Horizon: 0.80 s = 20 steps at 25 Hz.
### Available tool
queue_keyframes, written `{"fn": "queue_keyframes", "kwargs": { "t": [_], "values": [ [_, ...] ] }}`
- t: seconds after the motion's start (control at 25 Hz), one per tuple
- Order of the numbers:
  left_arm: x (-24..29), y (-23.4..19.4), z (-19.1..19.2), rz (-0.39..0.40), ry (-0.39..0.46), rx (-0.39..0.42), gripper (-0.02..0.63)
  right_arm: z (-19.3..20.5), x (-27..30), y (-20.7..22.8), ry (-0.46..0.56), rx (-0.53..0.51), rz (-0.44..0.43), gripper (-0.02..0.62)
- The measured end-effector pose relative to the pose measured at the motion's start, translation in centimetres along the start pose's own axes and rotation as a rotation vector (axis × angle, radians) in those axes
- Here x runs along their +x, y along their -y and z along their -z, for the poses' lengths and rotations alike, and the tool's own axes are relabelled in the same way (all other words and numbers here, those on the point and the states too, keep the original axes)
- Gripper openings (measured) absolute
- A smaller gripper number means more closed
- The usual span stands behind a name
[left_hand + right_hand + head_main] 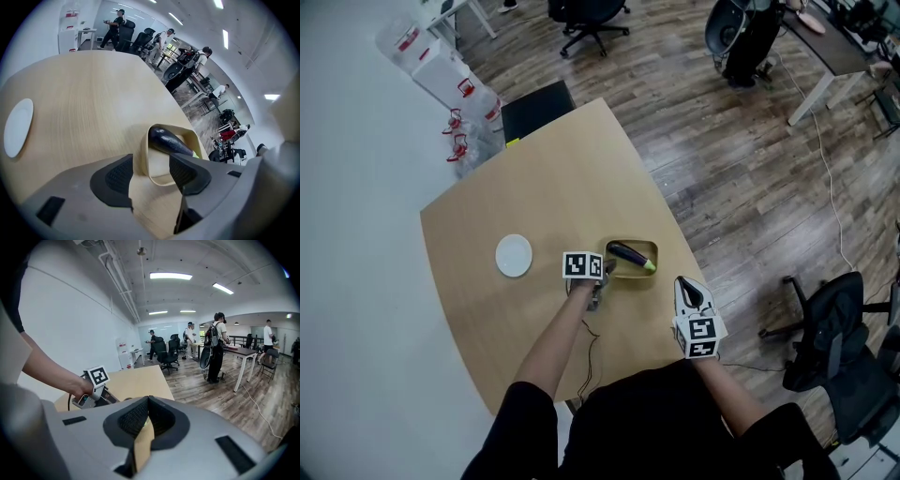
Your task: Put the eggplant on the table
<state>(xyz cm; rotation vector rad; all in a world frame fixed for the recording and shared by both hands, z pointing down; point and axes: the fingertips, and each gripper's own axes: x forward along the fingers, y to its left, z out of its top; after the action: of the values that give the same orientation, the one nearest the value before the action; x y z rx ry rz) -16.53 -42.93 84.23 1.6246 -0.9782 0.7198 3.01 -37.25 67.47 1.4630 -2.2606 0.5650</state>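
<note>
Left gripper view shows the left gripper [152, 171] with its jaws wide apart and nothing squeezed between them. Just past the jaws sits a tan, rounded square tray [140, 159]. One corner of its rim pokes into the gap between the jaws, close to the left jaw, but the pads do not press on it. The dark purple eggplant with a green end [168, 142] lies inside the tray, a little beyond the jaw tips and toward the right jaw. It lies slanted across the tray. Far off to the left of the jaws is a flat round white plate [18, 126] on the light wooden desk [93, 93].

From the head view, the left gripper [600, 278] is right by the tray [630, 278], and the eggplant [628, 254] is in it. The plate [514, 255] is well away on the other side of this gripper.

The right gripper [149, 401] has its jaws together at the tips and holds nothing. It is near the desk edge [689, 291], away from the tray, with only bare desk in front of its jaws.

I think the job is at the start. The eggplant has not been picked up yet and is not on the desk. The left jaws look ready to grab. Next, they should go a bit forward and over the rim, so one jaw is on each side of the eggplant's fat middle, then close softly. The skin looks smooth and shiny, so it could slip. The tray might slide too, so the right gripper could hold it.
</note>
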Motion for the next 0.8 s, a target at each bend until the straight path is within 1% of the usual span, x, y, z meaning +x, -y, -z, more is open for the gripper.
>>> {"fn": "queue_keyframes", "kwargs": {
  "t": [0.16,0.28,0.44,0.6,0.72,0.8],
  "values": [
    [-2.3,1.2,0.6,0.022,0.042,0.017,0.225,-0.5,-2.0,-1.5,0.023,-0.011,-0.004,0.06],
    [-4.1,3.1,1.7,0.062,0.062,0.048,0.228,-0.6,-4.0,-1.6,0.05,-0.005,0.017,0.06],
    [-6.6,5.1,3.5,0.095,0.102,0.081,0.229,-0.6,-6.3,-2.0,0.076,0.006,0.039,0.06],
    [-8.8,7.8,7.2,0.149,0.126,0.089,0.229,0.4,-9.4,-3.6,0.101,0.003,0.044,0.06],
    [-11.3,9.1,9.9,0.156,0.155,0.093,0.229,0.8,-11.4,-5.5,0.125,0.013,0.027,0.06],
    [-12.6,10.1,11.7,0.158,0.182,0.101,0.229,1.3,-13.0,-5.8,0.141,0.026,0.05,0.06]
  ]
}}
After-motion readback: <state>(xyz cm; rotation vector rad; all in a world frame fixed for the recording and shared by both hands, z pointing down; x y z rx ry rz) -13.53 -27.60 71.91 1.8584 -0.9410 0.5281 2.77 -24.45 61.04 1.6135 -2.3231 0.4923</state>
